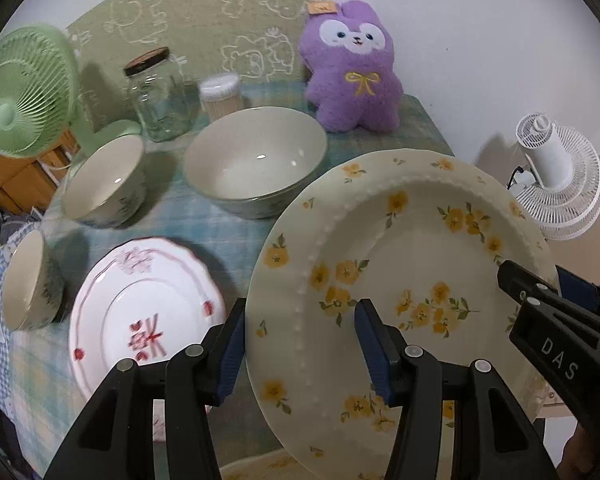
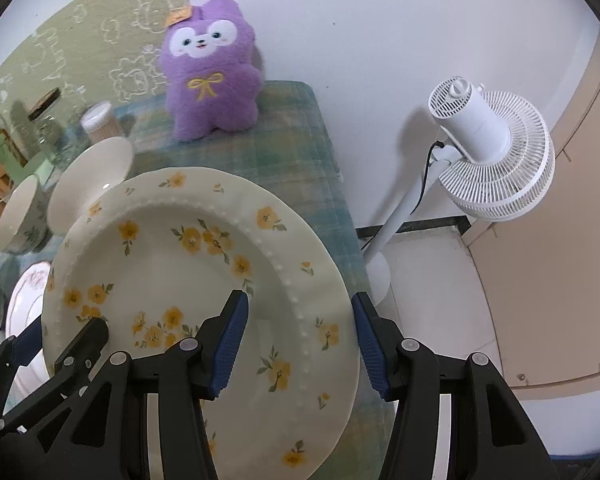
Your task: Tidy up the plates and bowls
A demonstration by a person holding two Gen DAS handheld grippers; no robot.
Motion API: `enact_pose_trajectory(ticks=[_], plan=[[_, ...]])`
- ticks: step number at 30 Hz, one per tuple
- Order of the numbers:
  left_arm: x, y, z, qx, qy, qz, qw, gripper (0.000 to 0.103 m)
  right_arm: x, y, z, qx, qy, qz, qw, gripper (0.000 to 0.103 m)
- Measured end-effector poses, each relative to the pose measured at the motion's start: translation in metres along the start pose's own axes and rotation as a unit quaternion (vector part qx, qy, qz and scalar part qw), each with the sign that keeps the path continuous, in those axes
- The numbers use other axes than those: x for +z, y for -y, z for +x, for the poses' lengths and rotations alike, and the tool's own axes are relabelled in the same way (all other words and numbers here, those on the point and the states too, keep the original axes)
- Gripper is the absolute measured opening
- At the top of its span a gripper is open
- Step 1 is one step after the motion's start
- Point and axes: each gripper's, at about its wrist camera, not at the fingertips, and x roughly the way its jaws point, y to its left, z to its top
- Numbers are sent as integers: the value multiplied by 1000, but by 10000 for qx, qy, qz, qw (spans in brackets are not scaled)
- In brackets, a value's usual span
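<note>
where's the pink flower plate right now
In the left wrist view the pink-patterned plate lies flat on the tablecloth at lower left, between the small bowl and the lifted yellow-flowered plate.

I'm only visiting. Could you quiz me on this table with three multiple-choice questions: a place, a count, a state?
1. Where is the purple plush toy? A at the far edge of the table; B inside a bowl; C on the floor.
2. How many bowls? A one; B three; C five.
3. The yellow-flower plate is: A under a bowl; B broken; C held by both grippers.

A: it stands behind the bowls.
B: large bowl, medium bowl, small bowl.
C: left gripper and right gripper each clamp its rim.
</note>
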Motion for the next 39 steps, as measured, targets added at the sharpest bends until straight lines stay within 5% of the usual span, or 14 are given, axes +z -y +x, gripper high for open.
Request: enact_pose_trajectory(ticks=[27,39], plan=[[-114,-50,-41,36,-220,290,9993,54,-138,-44,-37,-64,-524,87,9986,57],[-139,-48,-43,33,-307,505,9982,54,-164,-41,-37,-154,-580,161,9981,57]])
